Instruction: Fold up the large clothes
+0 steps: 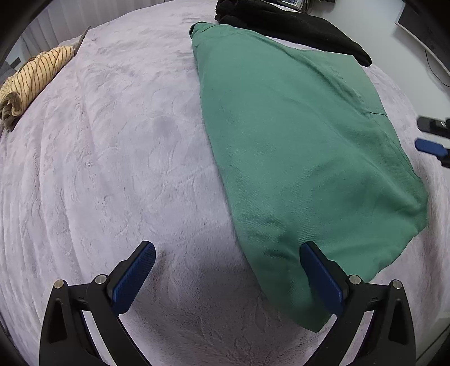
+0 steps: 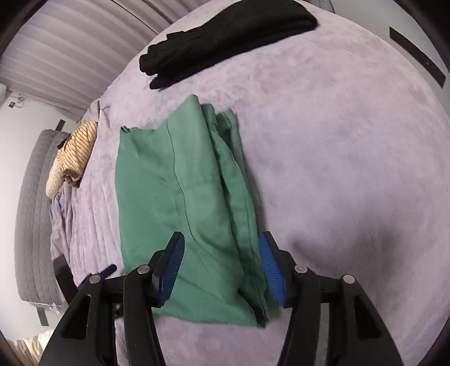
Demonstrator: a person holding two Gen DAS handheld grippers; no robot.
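A green garment (image 1: 295, 140) lies folded into a long flat stack on the lavender blanket (image 1: 112, 146). My left gripper (image 1: 227, 249) stands open just above the blanket at the garment's near left corner, its right finger over the green edge, nothing pinched. In the right wrist view the green garment (image 2: 174, 197) shows layered folds along its right side. My right gripper (image 2: 222, 239) hangs open over its near end, the cloth lying flat beneath and between the fingers without being pressed. The right gripper's fingers (image 1: 430, 146) also show at the left wrist view's right edge.
A folded black garment (image 1: 295, 25) lies beyond the green one, also seen as the black garment (image 2: 225, 36). A rolled yellow striped garment (image 1: 33, 76) sits at the bed's far left edge. A grey quilted panel (image 2: 33, 211) and curtains (image 2: 70, 42) border the bed.
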